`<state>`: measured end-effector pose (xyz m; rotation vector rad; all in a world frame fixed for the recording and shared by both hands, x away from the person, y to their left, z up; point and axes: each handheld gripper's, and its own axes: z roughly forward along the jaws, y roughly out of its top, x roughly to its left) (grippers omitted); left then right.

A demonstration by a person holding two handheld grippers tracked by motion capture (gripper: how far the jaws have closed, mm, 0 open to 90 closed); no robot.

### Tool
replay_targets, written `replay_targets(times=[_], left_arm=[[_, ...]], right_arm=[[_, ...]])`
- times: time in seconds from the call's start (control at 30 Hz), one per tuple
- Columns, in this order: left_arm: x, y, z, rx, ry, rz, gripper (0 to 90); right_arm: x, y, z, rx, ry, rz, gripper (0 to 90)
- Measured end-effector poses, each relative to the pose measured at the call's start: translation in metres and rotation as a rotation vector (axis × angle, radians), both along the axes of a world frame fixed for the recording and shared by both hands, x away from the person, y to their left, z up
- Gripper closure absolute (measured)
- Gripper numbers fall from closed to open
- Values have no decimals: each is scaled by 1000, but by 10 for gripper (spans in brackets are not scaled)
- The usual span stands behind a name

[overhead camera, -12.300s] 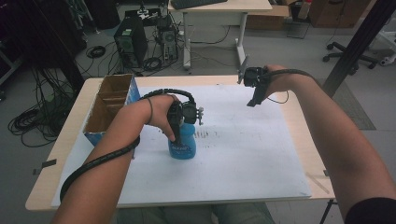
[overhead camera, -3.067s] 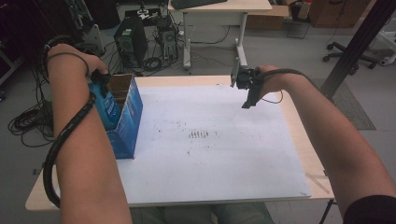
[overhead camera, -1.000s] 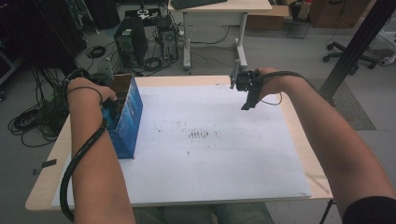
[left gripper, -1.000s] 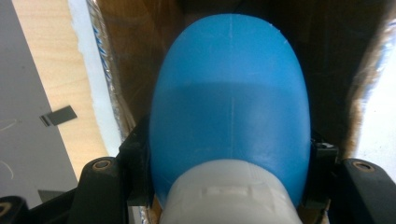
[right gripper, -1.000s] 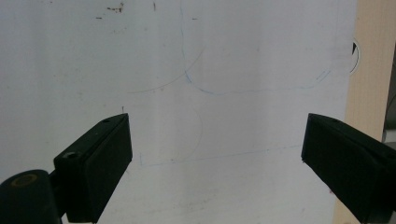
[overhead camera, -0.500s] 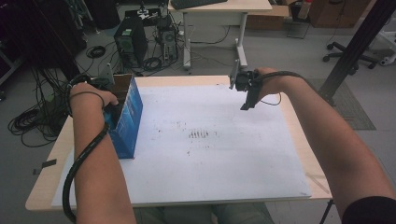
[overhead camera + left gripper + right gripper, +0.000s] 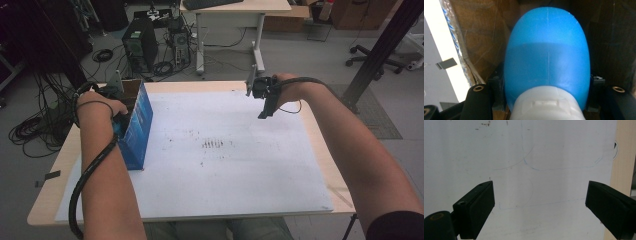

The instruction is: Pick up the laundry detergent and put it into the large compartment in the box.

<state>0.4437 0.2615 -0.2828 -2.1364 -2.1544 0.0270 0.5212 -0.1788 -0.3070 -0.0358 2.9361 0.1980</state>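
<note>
Gripping the blue bottle (image 7: 547, 65) in my left gripper (image 7: 544, 100), I've got it inside the cardboard box (image 7: 137, 125). My right gripper (image 7: 539, 207) hangs spread wide, holding nothing.

High view overhead, facing forward and down on table (image 7: 235, 85), 2 gripper views close-range, right one sharing white sheet (image 7: 549, 150).

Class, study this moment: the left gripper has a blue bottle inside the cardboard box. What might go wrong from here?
1. The left gripper grips the blue bottle near its white cap; released, the bottle may tip over.
2. The box stands at the table's left side; pulling out might drag or topple it.
3. The right gripper hangs open above the white sheet, not steadying anything.
</note>
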Motion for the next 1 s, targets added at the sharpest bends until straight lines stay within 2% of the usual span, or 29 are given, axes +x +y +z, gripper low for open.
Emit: replay_targets(times=[0.23,1.0], left_arm=[[-1,-1,-1,7,-12,-3,376],[-1,-3,-1,18,-13,-19,367]], right_arm=[[-1,0,2,5,-5,1,87],[-2,0,1,0,-7,2,86]])
